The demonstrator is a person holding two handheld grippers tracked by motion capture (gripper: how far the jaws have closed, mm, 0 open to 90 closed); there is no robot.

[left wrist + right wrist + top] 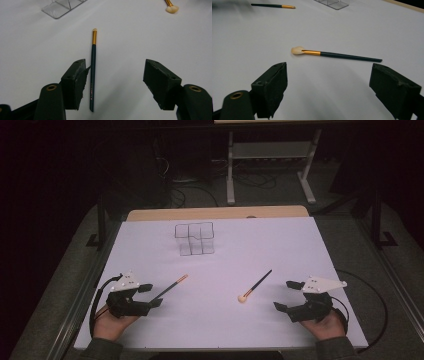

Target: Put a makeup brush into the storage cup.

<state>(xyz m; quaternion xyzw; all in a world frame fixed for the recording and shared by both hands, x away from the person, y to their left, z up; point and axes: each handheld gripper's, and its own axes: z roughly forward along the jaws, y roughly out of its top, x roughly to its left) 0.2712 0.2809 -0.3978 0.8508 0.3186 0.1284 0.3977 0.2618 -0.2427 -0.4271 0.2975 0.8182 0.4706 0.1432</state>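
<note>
Two make-up brushes lie on the white table top [220, 320]. The thin brush [170, 289] with a dark handle and gold ferrule rests flat between the jaws of my left gripper [154, 295]. In the left gripper view this brush [93, 72] lies right beside the left pad, with a wide gap to the right pad, so my left gripper [115, 77] is open. The fluffy-tipped brush [256, 286] lies ahead of my right gripper [283, 294]. In the right gripper view it [337, 55] lies crosswise beyond the open jaws [328, 82].
A clear plastic organiser [195, 239] with several compartments stands at the back middle of the table. Its corner appears in the left gripper view [60, 7]. A wooden edge [215, 213] runs behind the white top. Cables trail from both grippers.
</note>
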